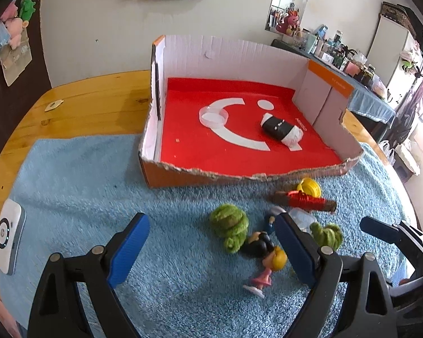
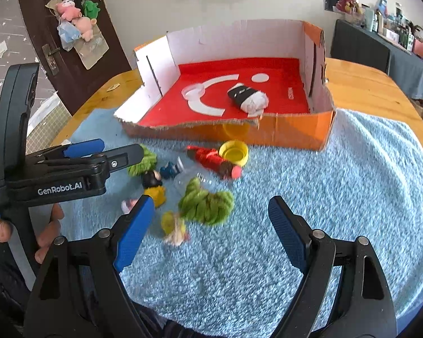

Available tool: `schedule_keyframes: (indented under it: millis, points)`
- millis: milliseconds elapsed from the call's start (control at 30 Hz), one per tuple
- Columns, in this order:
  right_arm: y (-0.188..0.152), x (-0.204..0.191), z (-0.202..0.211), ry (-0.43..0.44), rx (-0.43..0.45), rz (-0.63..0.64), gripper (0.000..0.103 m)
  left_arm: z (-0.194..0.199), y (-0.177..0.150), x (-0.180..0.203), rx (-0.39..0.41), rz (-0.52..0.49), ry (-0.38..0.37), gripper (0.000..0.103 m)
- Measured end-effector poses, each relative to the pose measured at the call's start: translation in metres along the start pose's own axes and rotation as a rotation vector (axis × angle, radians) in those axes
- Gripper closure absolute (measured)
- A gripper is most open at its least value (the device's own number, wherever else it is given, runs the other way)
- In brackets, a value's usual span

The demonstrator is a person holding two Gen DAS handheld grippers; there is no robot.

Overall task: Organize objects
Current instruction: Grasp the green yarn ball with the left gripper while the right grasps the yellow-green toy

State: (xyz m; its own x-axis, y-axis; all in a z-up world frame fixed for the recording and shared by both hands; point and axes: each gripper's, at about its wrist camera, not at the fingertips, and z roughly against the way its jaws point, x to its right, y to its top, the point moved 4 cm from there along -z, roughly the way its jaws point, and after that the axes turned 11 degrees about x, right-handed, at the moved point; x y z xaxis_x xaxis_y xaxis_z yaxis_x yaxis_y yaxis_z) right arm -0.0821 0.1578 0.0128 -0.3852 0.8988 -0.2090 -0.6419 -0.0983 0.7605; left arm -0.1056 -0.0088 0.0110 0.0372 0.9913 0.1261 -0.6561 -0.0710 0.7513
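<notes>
Toys [image 1: 262,239] crowd the box's torn front wall [image 1: 239,173]; towel [image 1: 84,174] leftward bare.

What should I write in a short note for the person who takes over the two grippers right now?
Left gripper: open, empty, above the blue towel.
Right gripper: open, empty, also over the towel.
Done: the black and white roll and a clear lid lie in the cardboard box.
Left on the towel, in front of the box: yellow cap, red spool, two green yarn bundles, a blonde figurine, and a few small toys too blurred to name.
Nothing is held yet.
</notes>
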Motion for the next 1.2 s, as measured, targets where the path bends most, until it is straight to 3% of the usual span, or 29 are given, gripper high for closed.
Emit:
schedule_keyframes:
  millis: [400,467,533,733,800,1000,1100,1200]
  points:
    - [-0.023,-0.017,0.004,0.051,-0.025,0.012,0.021,-0.006,-0.01,-0.004,-0.009,0.006,0.011,0.011]
    - [-0.026,-0.021,0.003,0.061,-0.029,0.02,0.029,-0.006,-0.009,-0.004,-0.004,0.002,0.012,0.011]
    - [-0.028,-0.024,0.001,0.079,-0.039,0.018,0.044,-0.008,-0.008,-0.003,-0.002,-0.001,0.01,0.013]
    - [-0.031,-0.031,-0.008,0.108,-0.056,0.021,0.058,-0.013,-0.007,-0.001,-0.014,0.006,-0.03,0.028]
    - [-0.031,-0.032,-0.011,0.111,-0.056,0.031,0.062,-0.013,-0.006,0.0,-0.014,0.004,-0.035,0.039]
    - [-0.029,-0.037,-0.018,0.1,-0.043,0.076,0.068,-0.017,-0.008,0.004,-0.027,-0.002,-0.059,0.055]
    - [-0.03,-0.037,-0.022,0.087,-0.04,0.096,0.075,-0.021,-0.009,0.004,-0.04,0.006,-0.073,0.067]
    - [-0.03,-0.037,-0.023,0.076,-0.032,0.106,0.084,-0.021,-0.011,0.006,-0.044,0.003,-0.087,0.072]
